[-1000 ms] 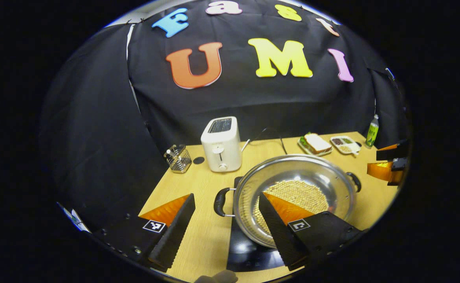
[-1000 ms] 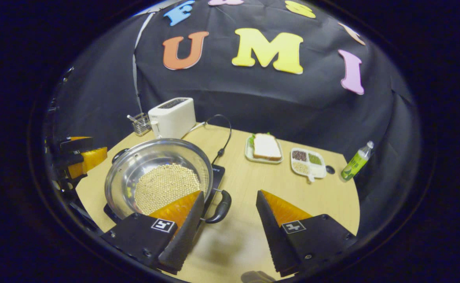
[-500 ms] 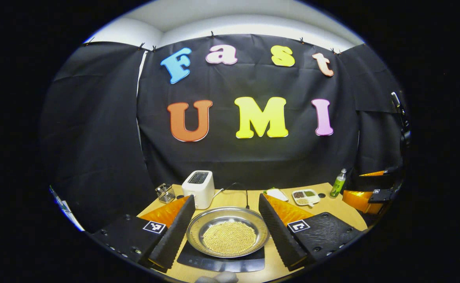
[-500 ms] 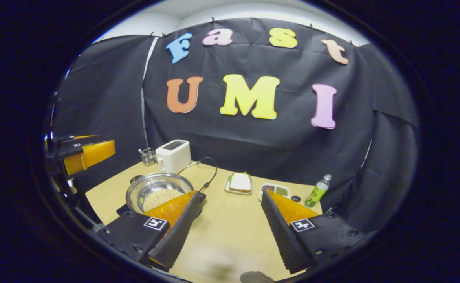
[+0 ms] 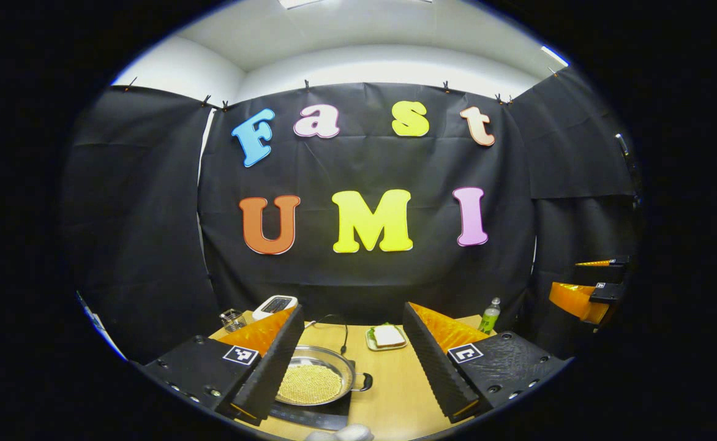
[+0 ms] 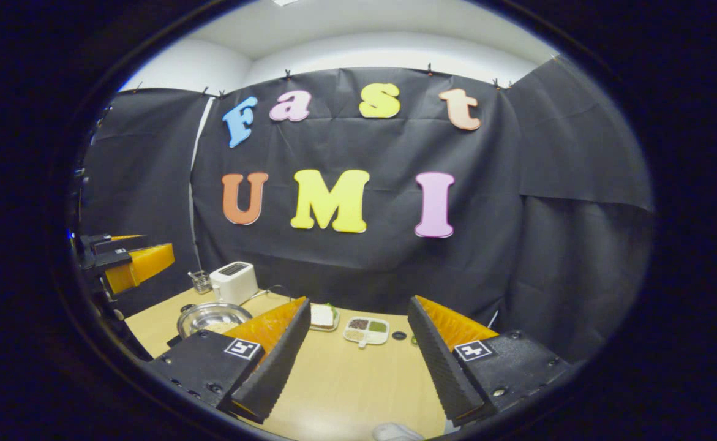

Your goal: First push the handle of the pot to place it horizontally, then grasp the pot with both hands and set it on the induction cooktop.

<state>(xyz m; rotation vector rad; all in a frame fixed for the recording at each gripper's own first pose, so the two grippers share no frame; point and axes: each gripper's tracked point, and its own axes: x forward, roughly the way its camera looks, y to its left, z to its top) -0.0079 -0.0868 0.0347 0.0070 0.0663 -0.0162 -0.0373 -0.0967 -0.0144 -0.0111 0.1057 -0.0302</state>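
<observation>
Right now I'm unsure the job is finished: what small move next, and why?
Probably none beyond resting both hands: the pot sits on the cooktop, and the left gripper and right gripper hang open, holding nothing.

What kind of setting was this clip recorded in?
Most likely a mock kitchen set up in a recording booth: a wooden table against a black cloth wall carries a toaster, a pot on an induction cooktop and a sandwich plate.

Bare table (image 6: 358, 380) lies open right of pot (image 5: 315, 381); toaster (image 6: 234, 282), sandwich plate (image 5: 386, 337) and bottle (image 5: 489, 314) line the rear.
</observation>
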